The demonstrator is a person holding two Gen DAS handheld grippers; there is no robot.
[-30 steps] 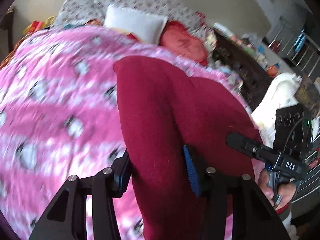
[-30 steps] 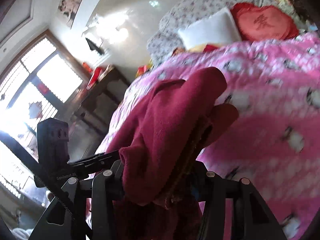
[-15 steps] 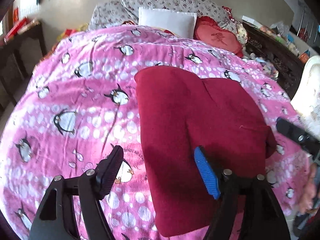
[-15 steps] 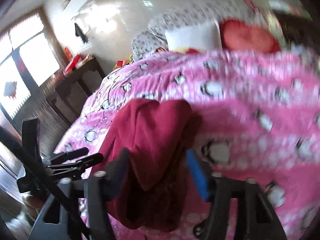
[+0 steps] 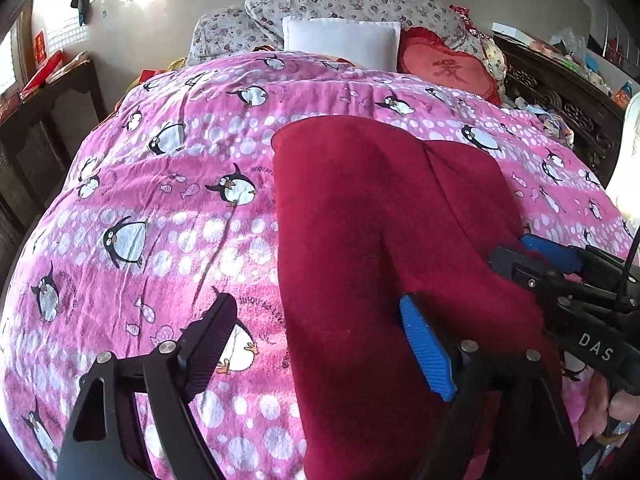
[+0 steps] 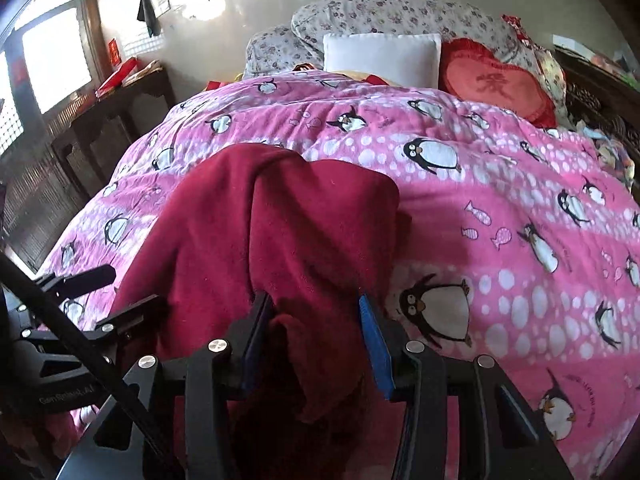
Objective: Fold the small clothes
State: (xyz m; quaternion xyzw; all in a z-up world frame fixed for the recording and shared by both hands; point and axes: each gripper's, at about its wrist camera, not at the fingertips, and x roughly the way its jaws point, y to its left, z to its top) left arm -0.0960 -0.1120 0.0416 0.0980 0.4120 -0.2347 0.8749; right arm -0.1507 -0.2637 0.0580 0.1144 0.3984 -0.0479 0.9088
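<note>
A dark red fleece garment [image 5: 384, 240] lies folded on the pink penguin blanket [image 5: 168, 208]; it also shows in the right wrist view [image 6: 280, 232]. My left gripper [image 5: 320, 340] is open over the garment's near left edge and holds nothing. My right gripper [image 6: 316, 328] is open, its jaws standing on either side of a bunched near fold of the garment [image 6: 316, 360]. The right gripper also shows in the left wrist view [image 5: 536, 260] at the garment's right edge. The left gripper shows in the right wrist view [image 6: 100, 292] at the garment's left side.
A white pillow [image 5: 340, 40], a red heart cushion [image 5: 448, 68] and floral bedding [image 5: 352, 4] lie at the head of the bed. A dark wooden cabinet [image 5: 44, 120] stands left of the bed. A carved dark sideboard [image 5: 568, 96] with clutter stands at the right.
Both grippers let go of the red garment and opened. It dropped from being held up to lying folded on the blanket. Both grippers drew back toward the near edge.
</note>
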